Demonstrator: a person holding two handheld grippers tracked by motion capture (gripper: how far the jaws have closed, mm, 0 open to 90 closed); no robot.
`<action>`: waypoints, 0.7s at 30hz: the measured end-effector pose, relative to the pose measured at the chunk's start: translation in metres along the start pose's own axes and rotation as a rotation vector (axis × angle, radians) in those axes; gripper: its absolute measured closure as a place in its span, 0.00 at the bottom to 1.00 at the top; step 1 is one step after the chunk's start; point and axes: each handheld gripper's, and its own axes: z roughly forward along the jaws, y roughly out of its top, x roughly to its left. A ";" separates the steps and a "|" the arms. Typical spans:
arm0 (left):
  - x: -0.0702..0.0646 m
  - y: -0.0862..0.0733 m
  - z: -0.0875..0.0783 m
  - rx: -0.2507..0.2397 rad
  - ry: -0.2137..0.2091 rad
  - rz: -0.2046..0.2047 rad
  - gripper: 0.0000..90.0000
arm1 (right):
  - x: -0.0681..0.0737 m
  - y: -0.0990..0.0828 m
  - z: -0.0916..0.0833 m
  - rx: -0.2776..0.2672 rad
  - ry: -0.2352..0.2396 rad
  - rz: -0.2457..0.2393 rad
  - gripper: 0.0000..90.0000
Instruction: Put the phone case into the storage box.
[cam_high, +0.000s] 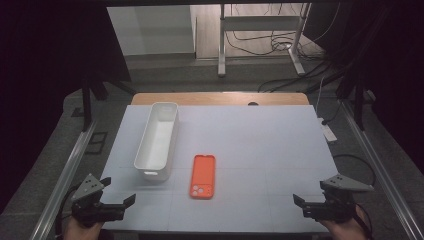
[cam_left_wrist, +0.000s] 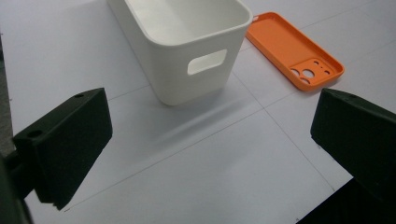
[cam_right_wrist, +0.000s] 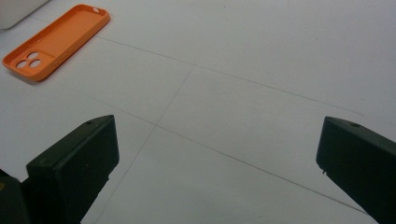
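An orange phone case (cam_high: 203, 176) lies flat near the middle of the white table sheet (cam_high: 260, 145), inner side up with its camera holes toward me. Just left of it stands a long white bin (cam_high: 157, 140), empty, with a handle slot in its near end. My left gripper (cam_high: 119, 192) rests at the near left corner, open and holding nothing. In the left gripper view its jaws (cam_left_wrist: 212, 116) stand wide, facing the bin (cam_left_wrist: 187, 42) and the case (cam_left_wrist: 294, 49). My right gripper (cam_high: 310, 198) sits at the near right, open. The right gripper view has its jaws (cam_right_wrist: 219, 133) wide over bare sheet, with the case (cam_right_wrist: 56, 39) far left.
Thin grid lines cross the sheet. A wooden table edge (cam_high: 220, 98) borders the far side. Metal rails (cam_high: 65, 175) run along both sides. A white power strip (cam_high: 328, 132) and cables lie on the floor at the right, and a metal stand (cam_high: 260, 30) is behind.
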 end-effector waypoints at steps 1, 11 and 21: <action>0.000 0.000 0.000 -0.001 -0.002 0.000 0.00 | 0.000 0.000 0.000 -0.001 0.001 0.002 0.00; 0.000 0.000 0.001 0.007 -0.008 0.008 0.00 | 0.000 0.001 0.001 0.013 0.004 0.003 0.00; 0.000 0.000 0.001 0.006 -0.015 0.007 0.00 | 0.000 0.001 0.003 0.031 0.011 0.003 0.00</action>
